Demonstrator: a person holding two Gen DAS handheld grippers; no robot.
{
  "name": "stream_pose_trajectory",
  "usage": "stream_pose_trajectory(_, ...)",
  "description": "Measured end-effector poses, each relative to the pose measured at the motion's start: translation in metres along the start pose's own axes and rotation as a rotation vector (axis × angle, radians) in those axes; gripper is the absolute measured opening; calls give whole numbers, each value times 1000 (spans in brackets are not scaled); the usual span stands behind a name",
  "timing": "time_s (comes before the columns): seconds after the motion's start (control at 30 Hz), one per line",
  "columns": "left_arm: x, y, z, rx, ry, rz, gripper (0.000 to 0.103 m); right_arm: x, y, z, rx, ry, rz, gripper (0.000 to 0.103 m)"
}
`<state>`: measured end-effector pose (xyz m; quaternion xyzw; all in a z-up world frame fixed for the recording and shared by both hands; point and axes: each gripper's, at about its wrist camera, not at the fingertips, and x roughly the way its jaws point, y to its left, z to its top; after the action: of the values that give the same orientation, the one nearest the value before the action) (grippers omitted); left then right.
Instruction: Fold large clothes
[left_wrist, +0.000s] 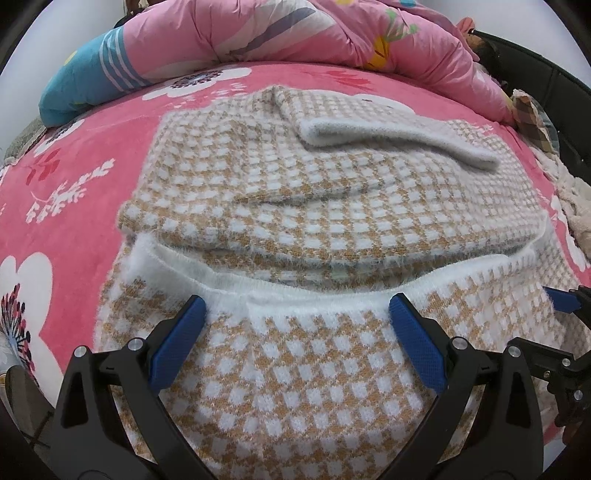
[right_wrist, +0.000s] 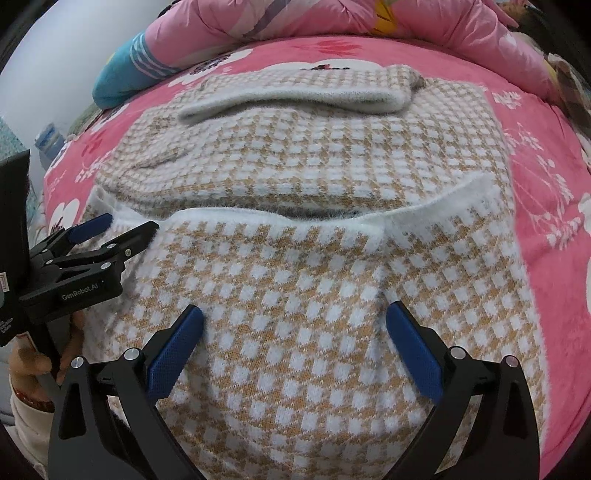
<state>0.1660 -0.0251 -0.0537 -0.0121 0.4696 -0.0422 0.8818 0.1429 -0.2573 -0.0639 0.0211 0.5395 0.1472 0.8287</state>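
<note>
A tan-and-white checked knit sweater lies partly folded on the bed. One sleeve with a white cuff lies across its far part. The near part is folded up, and its white ribbed hem runs across the middle. My left gripper hovers open just short of that hem, with only flat knit between its blue pads. My right gripper stands wide open over the near checked panel, gripping nothing. Its blue pad shows at the right edge of the left wrist view. The left gripper shows at the left of the right wrist view.
The bed has a pink floral sheet. A bunched pink quilt and a blue striped pillow lie along the far side. A dark bed frame and a plaid item are at the right. A hand holds the left gripper's handle.
</note>
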Motion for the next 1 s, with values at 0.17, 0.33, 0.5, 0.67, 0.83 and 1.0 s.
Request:
stream_pose_trajectory(0.17, 1, 0, -1, 1, -1, -1, 96, 0, 0, 0, 1, 2, 1, 97)
stream_pose_trajectory(0.33, 0, 0, -1, 1, 0, -1, 96, 0, 1, 0, 4, 1, 0, 97)
stream_pose_trajectory(0.5, 1, 0, -1, 1, 0, -1, 96, 1, -2, 0, 5, 12, 13, 97)
stream_pose_trajectory(0.67, 1, 0, -1, 2, 0, -2, 96, 2, -4, 2, 4, 24, 24, 97)
stream_pose_trajectory(0.83, 1, 0, -1, 1, 0, -2, 96, 0, -5, 1, -3, 29, 34, 97)
stream_pose_trajectory(1.0, 1, 1, -1, 2, 0, -3, 96, 1, -7, 1, -8, 30, 40, 97)
